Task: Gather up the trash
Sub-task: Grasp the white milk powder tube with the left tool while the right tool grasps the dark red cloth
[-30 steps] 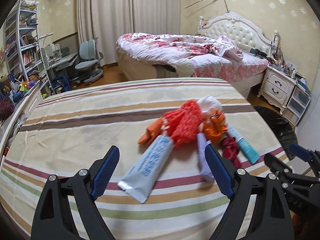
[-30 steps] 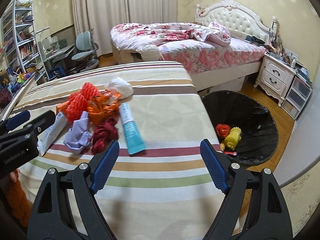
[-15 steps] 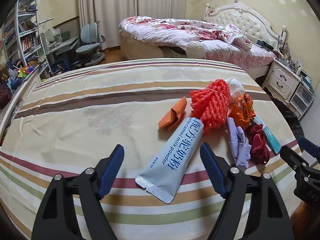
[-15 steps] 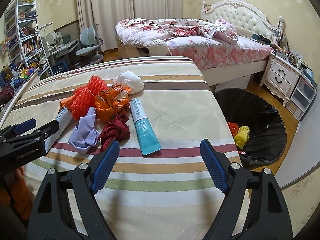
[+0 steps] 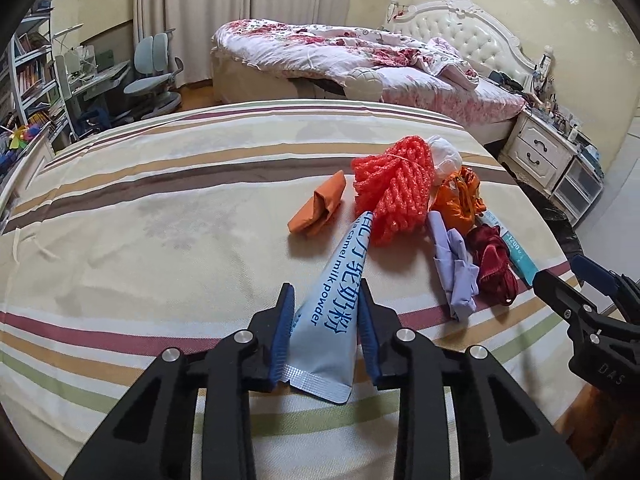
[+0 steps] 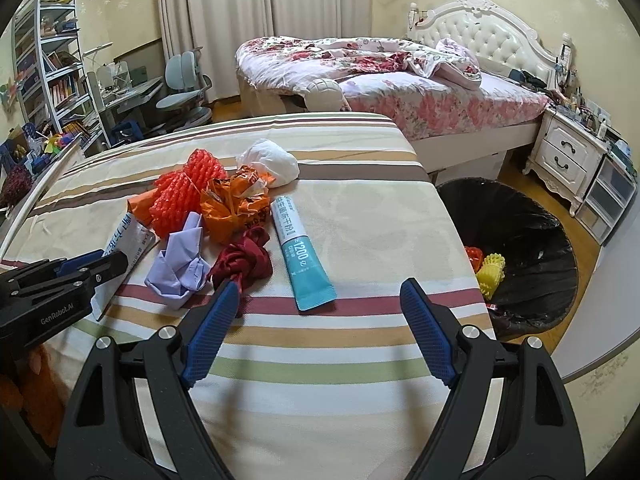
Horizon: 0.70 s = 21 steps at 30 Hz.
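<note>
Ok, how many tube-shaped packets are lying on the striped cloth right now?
2. The pale blue milk powder tube lies at the near left of the pile, between the left gripper jaws. The teal tube lies on the pile's right side, nearest the bin. Others could be hidden under the pile.

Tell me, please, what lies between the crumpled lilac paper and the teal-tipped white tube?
A knotted dark red cloth lies between the lilac paper and the teal-tipped tube, clearest in the right wrist view.

Home bedroom: floral bed [image 6: 400, 76], nightstand [image 6: 568, 156], bookshelf [image 6: 52, 76]
</note>
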Motion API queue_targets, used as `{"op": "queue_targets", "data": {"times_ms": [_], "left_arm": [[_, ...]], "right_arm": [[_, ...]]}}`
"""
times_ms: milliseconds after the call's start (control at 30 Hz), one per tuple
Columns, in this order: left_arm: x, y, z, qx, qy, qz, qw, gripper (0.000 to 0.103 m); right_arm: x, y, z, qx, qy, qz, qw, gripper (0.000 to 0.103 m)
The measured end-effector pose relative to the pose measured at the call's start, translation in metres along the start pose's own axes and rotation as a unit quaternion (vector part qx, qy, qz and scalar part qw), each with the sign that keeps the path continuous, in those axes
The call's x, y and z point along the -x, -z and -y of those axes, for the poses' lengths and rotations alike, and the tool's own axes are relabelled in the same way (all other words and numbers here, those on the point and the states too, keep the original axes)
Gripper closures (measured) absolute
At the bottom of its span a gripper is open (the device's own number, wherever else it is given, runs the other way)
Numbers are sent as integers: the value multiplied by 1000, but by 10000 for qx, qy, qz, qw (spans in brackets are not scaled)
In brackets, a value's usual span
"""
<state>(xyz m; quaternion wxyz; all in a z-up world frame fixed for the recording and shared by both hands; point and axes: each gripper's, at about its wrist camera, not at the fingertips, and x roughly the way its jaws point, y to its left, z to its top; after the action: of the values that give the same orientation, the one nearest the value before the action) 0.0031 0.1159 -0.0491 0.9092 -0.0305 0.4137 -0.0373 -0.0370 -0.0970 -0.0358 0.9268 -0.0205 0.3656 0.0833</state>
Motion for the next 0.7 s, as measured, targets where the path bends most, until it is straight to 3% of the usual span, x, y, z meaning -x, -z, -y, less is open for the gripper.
{"op": "queue_targets", "data": {"times_ms": [67,333,533,700], "left_arm": [[4,1,-1,24,15,44,10000,73],[19,0,-10,176,-136,261,9994,73],[25,0,-22,271,-321,361,9985,73],[23,2,-28,348,-376,352,9981,73]], "right_arm": [[-2,-1,-3,23,-37,-20,10000,24],[-6,-5,-17,143,-254,-107,9995,46],[-14,-9,-35,350,-351,-165,9986,54],[-25,-10,-42,353,-432,-410,9976,71]]}}
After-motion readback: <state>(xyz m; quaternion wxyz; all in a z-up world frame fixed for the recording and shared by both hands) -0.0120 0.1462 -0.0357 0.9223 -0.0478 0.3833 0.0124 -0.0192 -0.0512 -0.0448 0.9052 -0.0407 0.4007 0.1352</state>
